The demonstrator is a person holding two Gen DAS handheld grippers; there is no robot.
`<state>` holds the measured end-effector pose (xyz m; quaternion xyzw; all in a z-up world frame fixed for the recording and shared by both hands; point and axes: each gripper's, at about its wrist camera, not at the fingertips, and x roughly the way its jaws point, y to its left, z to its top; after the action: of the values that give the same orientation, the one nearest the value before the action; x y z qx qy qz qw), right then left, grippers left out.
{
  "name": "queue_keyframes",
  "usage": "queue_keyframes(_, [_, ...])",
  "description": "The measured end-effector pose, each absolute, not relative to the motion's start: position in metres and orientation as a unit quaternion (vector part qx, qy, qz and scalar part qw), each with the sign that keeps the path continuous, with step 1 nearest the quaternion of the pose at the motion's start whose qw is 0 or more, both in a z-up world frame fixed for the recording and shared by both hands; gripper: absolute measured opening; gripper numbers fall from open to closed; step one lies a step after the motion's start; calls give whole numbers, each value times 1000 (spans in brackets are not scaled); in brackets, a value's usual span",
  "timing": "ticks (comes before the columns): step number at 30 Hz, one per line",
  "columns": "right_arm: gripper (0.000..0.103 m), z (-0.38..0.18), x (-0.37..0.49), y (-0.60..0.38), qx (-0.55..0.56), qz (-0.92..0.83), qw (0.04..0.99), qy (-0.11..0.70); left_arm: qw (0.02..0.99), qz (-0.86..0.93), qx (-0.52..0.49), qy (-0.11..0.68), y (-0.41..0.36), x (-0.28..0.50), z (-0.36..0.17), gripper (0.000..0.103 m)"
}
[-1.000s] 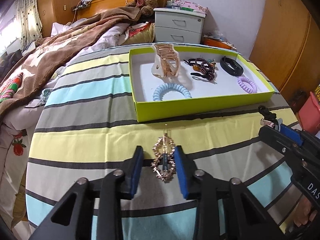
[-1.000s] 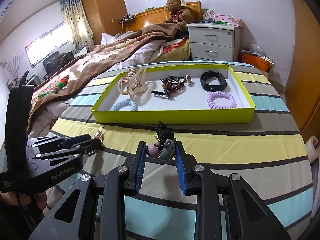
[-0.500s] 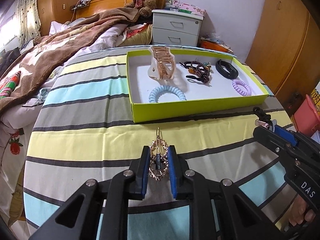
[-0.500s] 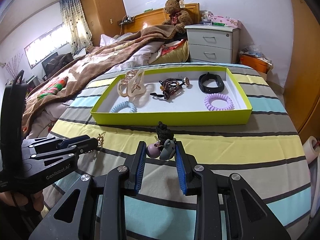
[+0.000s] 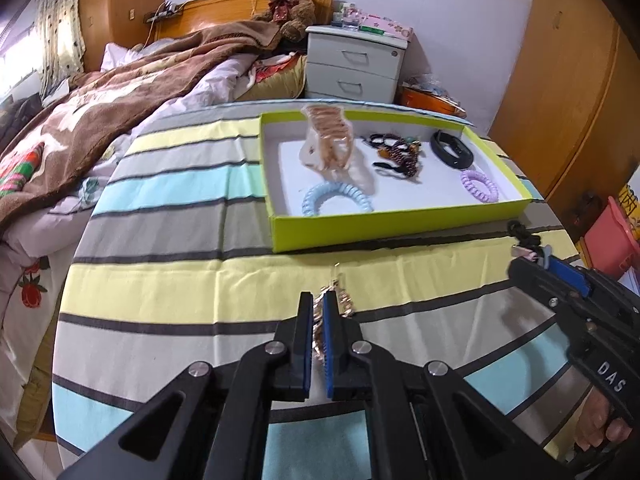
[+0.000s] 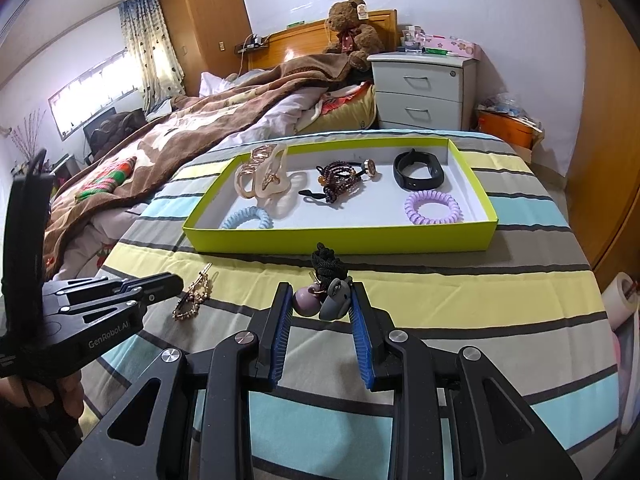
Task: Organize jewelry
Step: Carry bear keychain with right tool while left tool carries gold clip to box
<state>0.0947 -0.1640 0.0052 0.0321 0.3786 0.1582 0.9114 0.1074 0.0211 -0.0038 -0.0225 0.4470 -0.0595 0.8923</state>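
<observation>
A gold filigree hair clip [image 5: 345, 305] lies low over the striped tablecloth, and my left gripper [image 5: 319, 300] is shut on it, its pads pinching the clip's middle. The right wrist view shows the same clip [image 6: 195, 297] sticking out past the left gripper [image 6: 173, 280]. My right gripper [image 6: 320, 292] is shut on a hair tie charm [image 6: 305, 301] made of a purple ball and a grey piece, with a black cord [image 6: 327, 260] at its front. The lime-green tray [image 6: 340, 237] with a white floor stands just beyond both grippers.
Inside the tray [image 5: 400, 229] lie a beige claw clip [image 6: 266, 176], a blue spiral tie [image 6: 247, 218], dark beaded bracelets [image 6: 340, 178], a black band [image 6: 418, 170] and a purple spiral tie [image 6: 433, 207]. A bed flanks the table's left; a nightstand [image 6: 424, 88] stands behind it.
The left gripper's jaws closed from wide apart around the gold clip until they pinched it. The right gripper kept still with the hair tie charm in it.
</observation>
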Motion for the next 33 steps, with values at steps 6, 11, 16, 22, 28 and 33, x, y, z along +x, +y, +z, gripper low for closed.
queue_keyframes(6, [30,3,94,-163,32,160,911,380,887,-59,-29,456,23,108,-11,5])
queue_keyframes(11, [30,2,95,-164,33,160,910,382,888,-76,-34,452,18,105,-9,6])
queue_keyframes(16, [30,1,95,-164,35,160,909,383,887,-79,-43,453,18,102,-6,6])
queue_keyframes(22, [30,-1,93,-164,35,160,909,382,884,-83,-39,459,11,103,-8,17])
queue_keyframes(28, [30,-1,92,-165,38,160,910,382,882,-76,-33,463,9,104,-12,17])
queue_keyframes(33, [30,-1,93,-165,38,159,910,381,886,-72,-20,458,5,102,-10,11])
